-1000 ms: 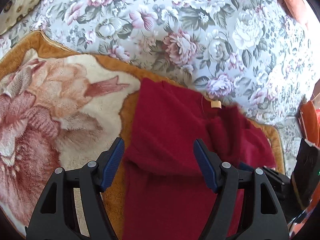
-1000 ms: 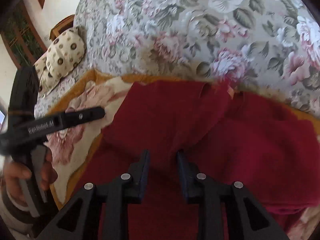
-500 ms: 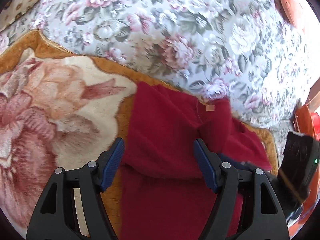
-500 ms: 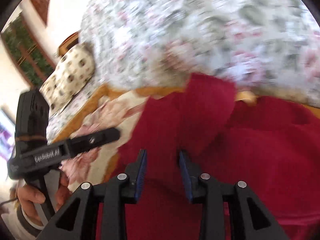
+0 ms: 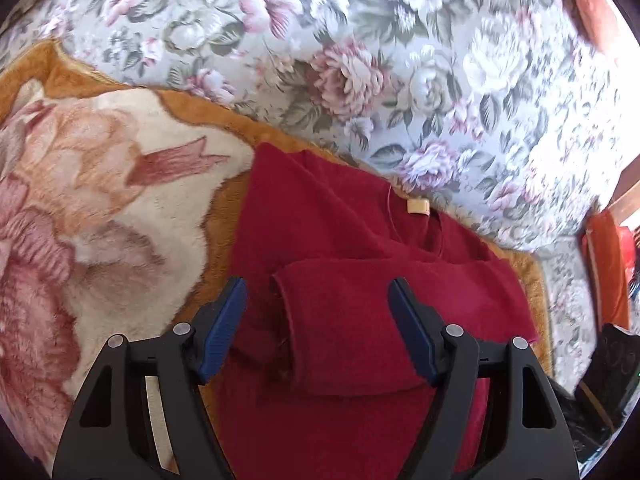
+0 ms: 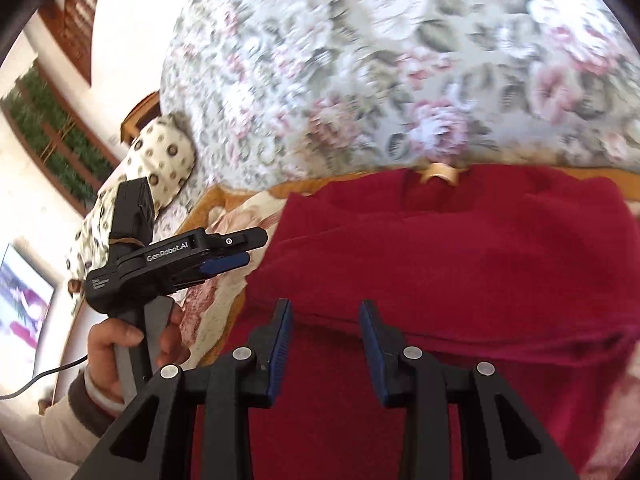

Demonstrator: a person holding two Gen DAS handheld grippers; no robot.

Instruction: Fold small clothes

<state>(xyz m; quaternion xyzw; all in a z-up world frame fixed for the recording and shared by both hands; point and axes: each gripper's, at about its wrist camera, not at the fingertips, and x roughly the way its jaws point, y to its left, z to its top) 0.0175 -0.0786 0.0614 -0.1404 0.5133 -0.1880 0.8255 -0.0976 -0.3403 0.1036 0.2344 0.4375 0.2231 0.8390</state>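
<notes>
A dark red sweater (image 5: 352, 248) lies on a plush flowered blanket (image 5: 100, 208). Its sleeve (image 5: 360, 320) is folded across the body, cuff to the left. A tan neck label (image 5: 417, 206) shows at the collar. My left gripper (image 5: 318, 320) is open and empty, hovering over the folded sleeve. In the right wrist view the sweater (image 6: 460, 260) fills the middle, the label (image 6: 440, 172) at the far edge. My right gripper (image 6: 325, 328) is open and empty just above the sleeve's near edge. The left gripper (image 6: 240, 248) shows from the side at the sweater's left edge.
A floral sofa back (image 5: 360, 60) rises behind the blanket. A spotted cushion (image 6: 160, 164) lies at the far left. An orange object (image 5: 606, 264) stands at the right edge. A cable (image 6: 40, 376) trails below the person's left hand (image 6: 120, 344).
My right gripper has let go of the red sleeve, opened and pulled back. The sleeve now lies folded across the sweater's body. The left gripper stayed open over it.
</notes>
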